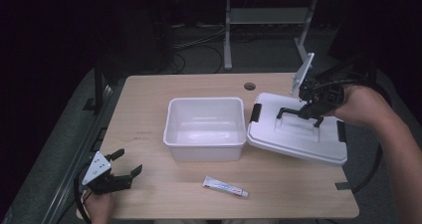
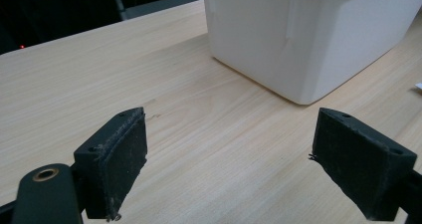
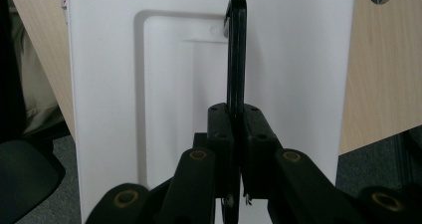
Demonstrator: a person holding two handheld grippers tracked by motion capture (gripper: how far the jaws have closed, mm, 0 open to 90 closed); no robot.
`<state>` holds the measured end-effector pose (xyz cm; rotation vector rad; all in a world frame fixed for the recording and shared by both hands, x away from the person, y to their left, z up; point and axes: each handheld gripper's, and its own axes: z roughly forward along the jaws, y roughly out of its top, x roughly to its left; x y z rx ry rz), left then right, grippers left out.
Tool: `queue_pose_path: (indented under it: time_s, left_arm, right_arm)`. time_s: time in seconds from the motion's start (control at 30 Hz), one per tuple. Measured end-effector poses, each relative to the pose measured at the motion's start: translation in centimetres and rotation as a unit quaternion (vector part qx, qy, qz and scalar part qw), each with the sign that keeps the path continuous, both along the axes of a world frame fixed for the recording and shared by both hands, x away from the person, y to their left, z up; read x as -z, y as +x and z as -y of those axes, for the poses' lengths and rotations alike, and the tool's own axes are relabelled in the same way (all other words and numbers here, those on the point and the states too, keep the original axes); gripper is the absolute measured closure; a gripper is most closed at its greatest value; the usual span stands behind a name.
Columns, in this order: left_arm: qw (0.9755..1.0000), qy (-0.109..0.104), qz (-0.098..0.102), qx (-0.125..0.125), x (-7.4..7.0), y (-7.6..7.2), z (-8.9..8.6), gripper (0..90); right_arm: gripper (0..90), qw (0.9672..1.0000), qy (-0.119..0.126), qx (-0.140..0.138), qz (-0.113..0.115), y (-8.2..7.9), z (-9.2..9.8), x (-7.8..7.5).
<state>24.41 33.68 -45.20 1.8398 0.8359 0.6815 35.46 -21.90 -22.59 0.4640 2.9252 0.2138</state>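
So the right gripper (image 1: 309,115) had its fingers (image 3: 221,129) clamped tight on the black handle (image 1: 294,112) of the white lid (image 1: 298,134). The lid sat tilted, its left edge resting on the rim of the open white bin (image 1: 205,128) mid-table (image 1: 149,114). The left gripper (image 1: 124,164) was parked at the near left corner, fingers (image 2: 117,157) spread wide with nothing between them. A small tube (image 1: 225,186) lay just in front of the bin.

Tube (image 1: 225,186) print too small

i see the bench (image 1: 149,114) evenly lit from above, the far room nearly black; close fingers (image 2: 117,159) look soft, shadows faint.
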Motion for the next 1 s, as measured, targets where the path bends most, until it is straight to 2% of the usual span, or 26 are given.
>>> queue_pose_path:
  time_s: [0.37,0.73,1.0]
  left_arm:
    - [1.0,0.003,0.0,0.001,0.0,0.0,0.1,13.5]
    - [1.0,0.006,-0.002,0.002,0.0,0.1,0.1,13.5]
    - [1.0,0.008,-0.001,0.003,0.0,0.0,0.1,13.5]
  right_arm:
    - [84.0,0.9999,0.004,0.009,-0.009,-0.2,1.5,2.1]
    - [84.0,0.9995,0.007,0.019,-0.025,-0.2,2.8,5.0]
    - [84.0,0.9991,0.012,0.019,-0.035,-0.1,3.0,7.1]
